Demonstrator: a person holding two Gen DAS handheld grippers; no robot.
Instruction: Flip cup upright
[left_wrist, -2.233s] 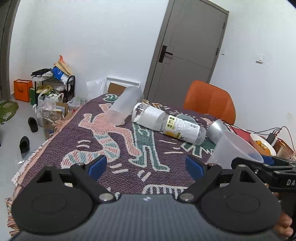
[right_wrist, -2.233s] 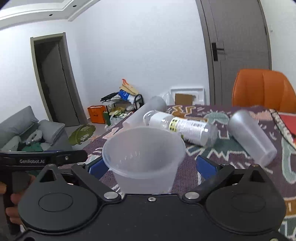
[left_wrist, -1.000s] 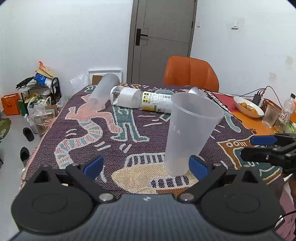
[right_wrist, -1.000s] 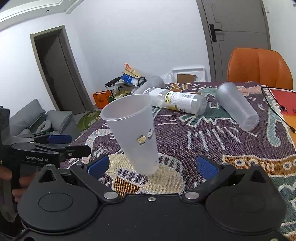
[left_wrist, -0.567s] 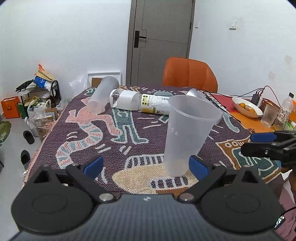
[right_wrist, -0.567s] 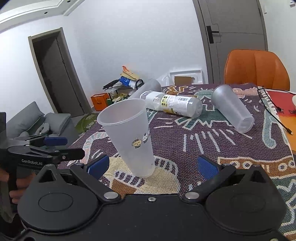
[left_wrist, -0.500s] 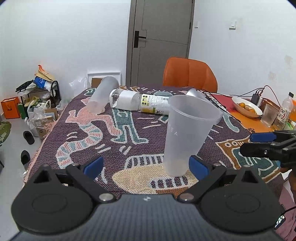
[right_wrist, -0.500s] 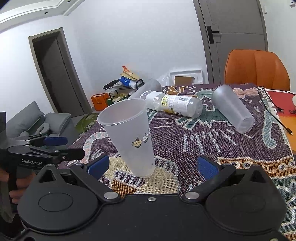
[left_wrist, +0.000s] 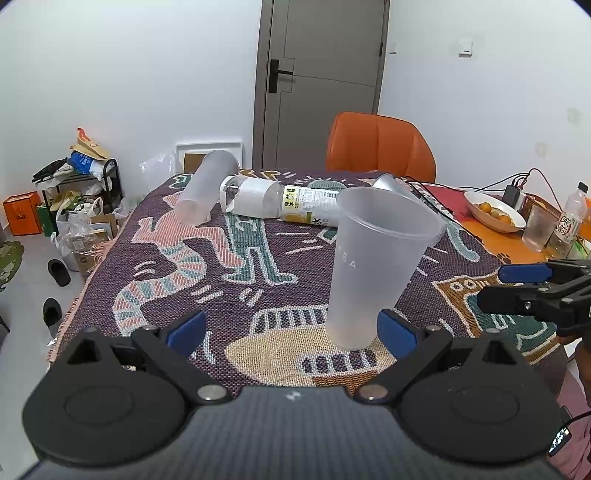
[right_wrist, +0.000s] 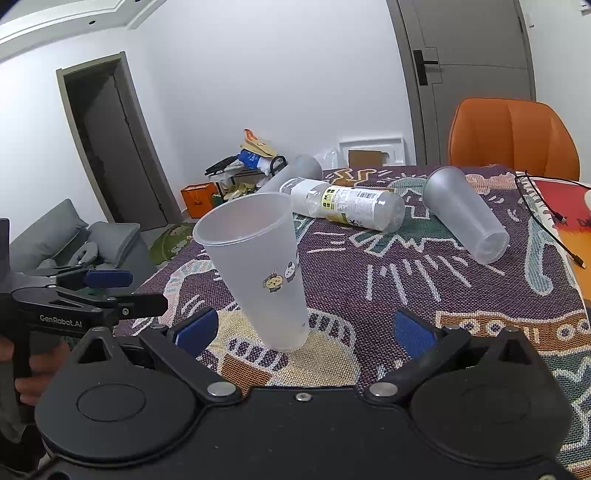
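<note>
**A:** Where does the cup stand?

**B:** The frosted translucent plastic cup (left_wrist: 376, 266), mouth up, stands base-down on the purple woven blanket with cartoon figures (left_wrist: 229, 266). The left gripper (left_wrist: 291, 330) has its blue-padded fingers spread wide, the cup's base just inside its right-hand finger but nothing pinching it. The right gripper (right_wrist: 303, 328) is spread wide too, the cup between its fingers, nearer the left one, and free of both.

**A:** So the flip looks done. What could undo it?

**B:** I'd judge the cup light and tall, narrow at the foot, on soft cloth. Any sideways pull-back of a gripper could clip the base or wall and tip it. A tug on the blanket would do the same.

**A:** Anything behind the cup to worry about?

**B:** Beyond it lie a clear plastic bottle with a white and yellow label (right_wrist: 351, 206) and two more frosted cups on their sides, one right of the bottle (right_wrist: 465, 214), one left of it (left_wrist: 205, 186). All sit well apart from the upright cup. If they rolled on the cloth they might reach it, though none looks about to.
</note>
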